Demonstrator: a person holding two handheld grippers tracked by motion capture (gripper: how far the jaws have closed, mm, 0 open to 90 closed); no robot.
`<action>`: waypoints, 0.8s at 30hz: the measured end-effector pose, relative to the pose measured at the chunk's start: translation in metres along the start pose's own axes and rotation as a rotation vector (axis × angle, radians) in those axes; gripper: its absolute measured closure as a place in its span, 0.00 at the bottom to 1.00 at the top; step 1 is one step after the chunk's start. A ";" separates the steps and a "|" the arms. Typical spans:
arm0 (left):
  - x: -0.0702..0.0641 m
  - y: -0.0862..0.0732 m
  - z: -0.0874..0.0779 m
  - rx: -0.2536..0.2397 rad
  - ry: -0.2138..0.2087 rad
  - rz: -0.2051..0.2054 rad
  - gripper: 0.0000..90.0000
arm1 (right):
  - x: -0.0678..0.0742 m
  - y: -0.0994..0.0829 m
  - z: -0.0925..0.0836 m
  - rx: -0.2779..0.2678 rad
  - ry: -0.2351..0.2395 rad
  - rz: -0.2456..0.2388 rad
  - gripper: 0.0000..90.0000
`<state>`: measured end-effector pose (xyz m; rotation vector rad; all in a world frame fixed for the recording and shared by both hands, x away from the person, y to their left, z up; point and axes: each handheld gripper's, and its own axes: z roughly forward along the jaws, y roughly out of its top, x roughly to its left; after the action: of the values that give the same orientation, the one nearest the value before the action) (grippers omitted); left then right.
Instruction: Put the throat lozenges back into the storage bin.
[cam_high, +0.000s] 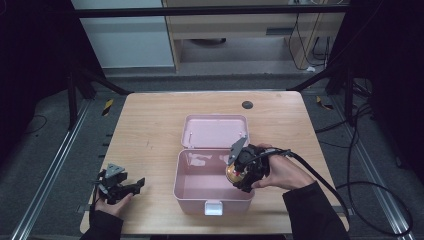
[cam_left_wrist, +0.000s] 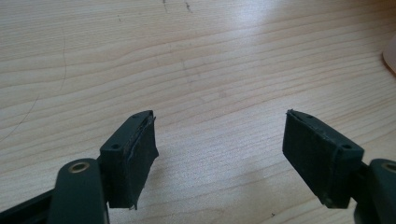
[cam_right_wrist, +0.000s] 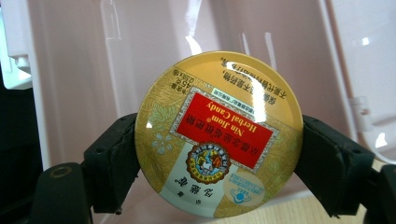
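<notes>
The right hand-held gripper (cam_right_wrist: 218, 154) is clamped on a round gold candy tin (cam_right_wrist: 218, 135) that reads "Nin Jiom Herbal Candy" on a red label, and it holds the tin over the open pink box (cam_high: 200, 192). The left hand-held gripper (cam_left_wrist: 219, 158) has its jaws wide apart, low over the bare bench (cam_left_wrist: 196, 60). The bench (cam_high: 150, 125) is light wood with thin scratches, and past it lie a grey floor and black cables (cam_high: 360, 125).
</notes>
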<state>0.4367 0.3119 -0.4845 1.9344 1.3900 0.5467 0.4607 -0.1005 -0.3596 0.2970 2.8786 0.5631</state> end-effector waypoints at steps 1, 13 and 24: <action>0.000 0.000 0.000 -0.001 0.000 0.000 0.28 | 0.000 0.000 0.002 0.004 0.001 -0.002 0.23; 0.000 0.000 0.000 0.001 0.000 0.004 0.28 | 0.002 -0.006 0.016 0.007 0.024 -0.001 0.23; 0.000 0.000 0.000 0.003 0.001 0.003 0.28 | 0.002 -0.014 0.031 0.019 0.031 0.019 0.23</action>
<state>0.4367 0.3122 -0.4846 1.9390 1.3896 0.5478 0.4635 -0.1018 -0.3932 0.3215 2.9158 0.5485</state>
